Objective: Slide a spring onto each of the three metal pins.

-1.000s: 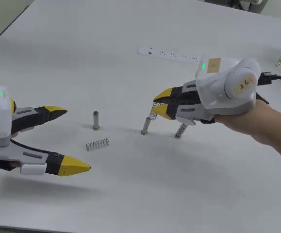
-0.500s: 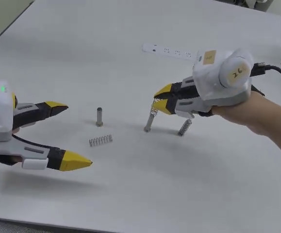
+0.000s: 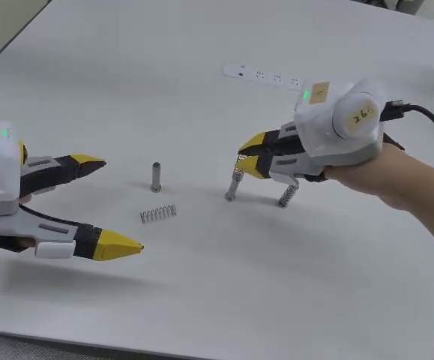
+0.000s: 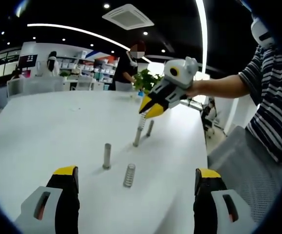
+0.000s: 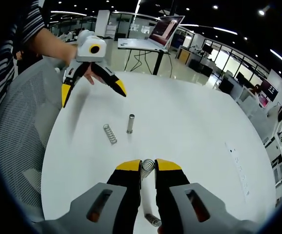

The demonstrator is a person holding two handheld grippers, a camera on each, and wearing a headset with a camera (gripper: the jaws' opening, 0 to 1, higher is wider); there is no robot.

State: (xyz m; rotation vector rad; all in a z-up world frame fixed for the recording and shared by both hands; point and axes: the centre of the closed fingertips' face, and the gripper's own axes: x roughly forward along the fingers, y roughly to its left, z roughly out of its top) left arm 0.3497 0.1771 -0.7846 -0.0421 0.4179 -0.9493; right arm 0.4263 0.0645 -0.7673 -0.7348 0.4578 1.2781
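On the desk (image 3: 202,300): bare pin (image 3: 156,176) at L, loose spring (image 3: 158,214) flat just in front of it. To the R, mid pin (image 3: 231,190) & R pin (image 3: 286,196) stand near each other. Well behind them lies the power strip (image 3: 265,76).

Open-plan office, white worktable (image 3: 202,67), grey mesh chair (image 5: 19,126), large screen (image 5: 166,27), ceiling strip lights (image 4: 72,30), air vent (image 4: 127,16)

A: Head view: high, looking forward and down at the table (image 3: 202,75). Gripper views?
B: Low over it, facing each other; both share the bare pin (image 4: 106,156) near 12 o'clock.
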